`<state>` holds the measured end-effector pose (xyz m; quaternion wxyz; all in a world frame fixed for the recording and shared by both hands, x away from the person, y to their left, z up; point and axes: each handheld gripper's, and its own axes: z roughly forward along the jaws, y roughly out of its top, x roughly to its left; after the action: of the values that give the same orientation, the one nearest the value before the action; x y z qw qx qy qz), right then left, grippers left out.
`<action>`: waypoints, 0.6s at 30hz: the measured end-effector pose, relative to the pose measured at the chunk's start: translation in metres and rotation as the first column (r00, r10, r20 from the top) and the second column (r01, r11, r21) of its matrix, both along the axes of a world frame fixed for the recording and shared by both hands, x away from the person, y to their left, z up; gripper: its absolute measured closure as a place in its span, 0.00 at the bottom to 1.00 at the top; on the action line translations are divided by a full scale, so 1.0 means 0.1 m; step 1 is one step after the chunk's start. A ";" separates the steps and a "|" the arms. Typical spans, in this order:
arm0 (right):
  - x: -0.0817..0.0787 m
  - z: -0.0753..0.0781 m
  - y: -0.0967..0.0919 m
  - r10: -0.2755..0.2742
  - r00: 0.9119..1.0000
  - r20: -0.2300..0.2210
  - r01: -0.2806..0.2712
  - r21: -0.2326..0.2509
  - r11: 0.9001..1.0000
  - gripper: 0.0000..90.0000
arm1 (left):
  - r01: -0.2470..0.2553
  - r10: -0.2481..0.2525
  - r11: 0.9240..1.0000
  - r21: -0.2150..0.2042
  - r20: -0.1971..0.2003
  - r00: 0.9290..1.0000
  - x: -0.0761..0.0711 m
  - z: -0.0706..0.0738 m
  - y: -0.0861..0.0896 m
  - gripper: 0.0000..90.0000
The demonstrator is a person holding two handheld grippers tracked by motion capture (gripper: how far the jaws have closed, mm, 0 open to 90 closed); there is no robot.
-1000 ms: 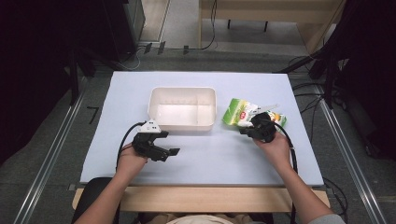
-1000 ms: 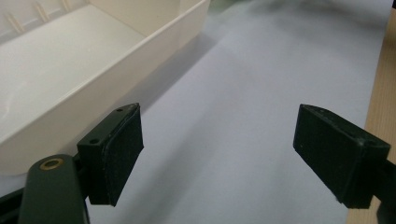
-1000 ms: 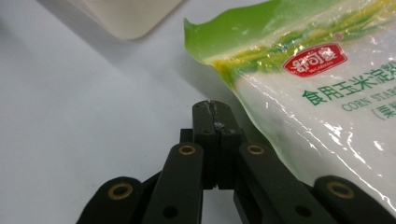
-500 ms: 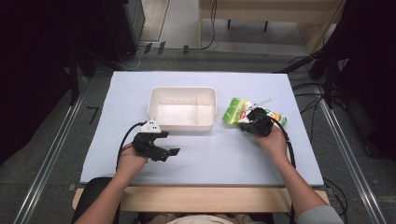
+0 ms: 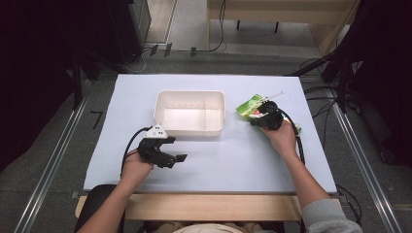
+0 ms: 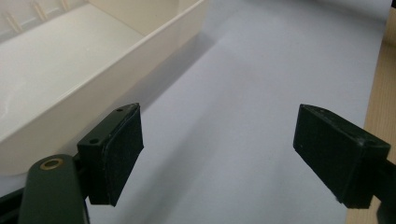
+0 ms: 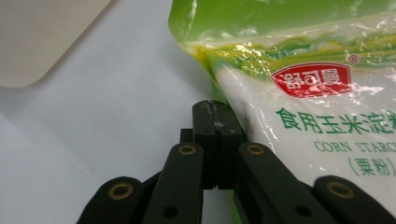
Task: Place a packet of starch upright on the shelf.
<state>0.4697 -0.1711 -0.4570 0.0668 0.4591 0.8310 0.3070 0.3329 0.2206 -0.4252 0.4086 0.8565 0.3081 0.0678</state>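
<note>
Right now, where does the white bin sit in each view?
High view: bin at table centre, between the grippers.
Left gripper view: bin at upper left, beside the left jaw.
Right gripper view: its rounded corner at top left.
Shared landmark: the pale blue tabletop.

corn starch bag (image 7: 299,70): glossy crinkled plastic film | tub (image 5: 190,112): smooth cream plastic | bench (image 5: 233,160): matt pale cover, wood edge

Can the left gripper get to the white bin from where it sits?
Probably yes. The left gripper is open just in front of the white bin, with only bare table between them; the bin's wall runs right beside its jaw.
</note>
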 end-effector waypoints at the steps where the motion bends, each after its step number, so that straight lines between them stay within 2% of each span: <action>1: 0.00 0.00 0.00 0.000 1.000 0.000 0.000 0.000 1.000 1.00 | -0.001 0.001 1.000 -0.001 0.000 1.000 0.00 0.00 0.00 0.18; 3: 0.00 0.01 -0.01 0.002 1.000 -0.010 -0.002 0.019 1.000 1.00 | -0.002 0.002 1.000 -0.001 -0.001 1.000 0.00 0.00 0.00 0.18; 4: -0.01 0.05 -0.04 0.010 1.000 -0.007 -0.010 0.048 0.999 1.00 | -0.001 0.001 1.000 -0.008 0.001 1.000 0.00 0.00 0.00 0.18; 5: -0.01 0.05 -0.04 0.010 1.000 -0.007 -0.010 0.048 0.999 1.00 | -0.001 0.001 1.000 -0.001 0.000 1.000 0.00 0.00 0.00 0.18; 7: -0.03 0.12 -0.10 0.000 1.000 0.012 -0.001 0.077 0.997 1.00 | -0.001 0.001 1.000 0.000 0.000 1.000 0.00 0.00 0.00 0.18; 8: -0.04 0.20 -0.18 -0.008 0.999 0.034 0.004 0.109 0.994 1.00 | 0.000 0.000 1.000 0.001 -0.001 1.000 0.00 0.00 0.00 0.18; 9: -0.04 0.20 -0.18 -0.008 0.999 0.034 0.004 0.109 0.994 1.00 | -0.002 0.002 1.000 0.000 0.001 1.000 0.00 0.00 0.00 0.18; 10: -0.06 0.27 -0.28 -0.026 0.998 0.057 0.019 0.124 0.992 1.00 | 0.001 -0.001 1.000 -0.002 0.001 1.000 0.00 0.00 0.00 0.18; 11: -0.06 0.27 -0.28 -0.026 0.998 0.057 0.019 0.124 0.992 1.00 | 0.002 -0.002 1.000 -0.001 0.001 1.000 0.00 0.00 0.00 0.18; 13: -0.07 0.32 -0.39 -0.043 0.997 0.066 0.034 0.137 0.990 1.00 | 0.000 0.000 1.000 0.000 0.001 1.000 0.00 0.00 0.00 0.18; 14: -0.08 0.36 -0.52 -0.067 0.994 0.083 0.055 0.142 0.988 1.00 | -0.001 0.001 1.000 0.003 0.001 1.000 0.00 0.00 0.00 0.18; 15: -0.08 0.36 -0.52 -0.067 0.994 0.083 0.055 0.142 0.988 1.00 | 0.001 -0.001 1.000 -0.001 0.001 1.000 0.00 0.00 0.00 0.18; 16: -0.08 0.38 -0.66 -0.110 0.990 0.088 0.096 0.150 0.984 1.00 | 0.002 -0.002 1.000 -0.004 0.003 1.000 0.00 0.00 0.00 0.18; 18: -0.07 0.37 -0.81 -0.153 0.984 0.089 0.138 0.153 0.979 1.00 | 0.002 -0.002 1.000 -0.004 0.003 1.000 0.00 0.00 0.00 0.18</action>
<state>0.4626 -0.2518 -0.4199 0.0971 0.5061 0.7661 0.3840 0.3324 0.2206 -0.4252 0.4109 0.8558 0.3069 0.0678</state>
